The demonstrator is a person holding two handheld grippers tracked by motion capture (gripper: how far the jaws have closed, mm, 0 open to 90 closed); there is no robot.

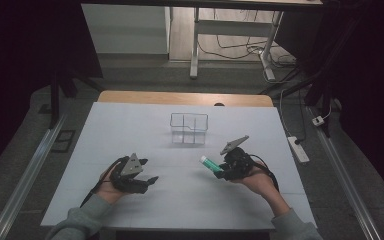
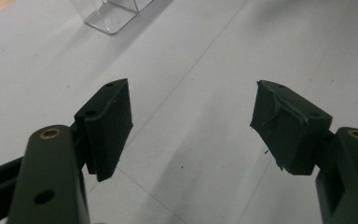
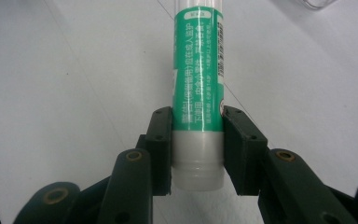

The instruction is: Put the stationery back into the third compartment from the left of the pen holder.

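— Green and white, that tube (image 3: 199,88) we have in our right gripper (image 1: 223,171): green printed label along the body, a pale plain band at the end we hold. What do you make of the grasp?

— In the right gripper view our two black jaws press the tube from either side, just where the label meets the pale band, and the tube runs straight out from them. So the right gripper is clenched on the tube. From the high view we see the tube (image 1: 210,164) poking out of the gripper toward the table's far edge and slightly leftward, tilted, lifted off the white table (image 1: 130,130).

— And where does that put it on the table?

— Right of the middle, nearer our own edge than the far one. The clear box (image 1: 189,128) stands beyond it, about midway across and toward the far edge, apart from the tube. We can see a divider inside the box, though not clearly how many compartments it makes.

— Our left gripper (image 1: 150,181)?

— Released. In the left gripper view (image 2: 191,126) the jaws stand wide apart with bare table between them and nothing held. A corner of the clear box (image 2: 116,16) shows at the top of that view, well beyond the jaws.

— Its place?

— Left of the middle, close to our near edge, jaws pointing right toward the other hand, well apart from the tube.
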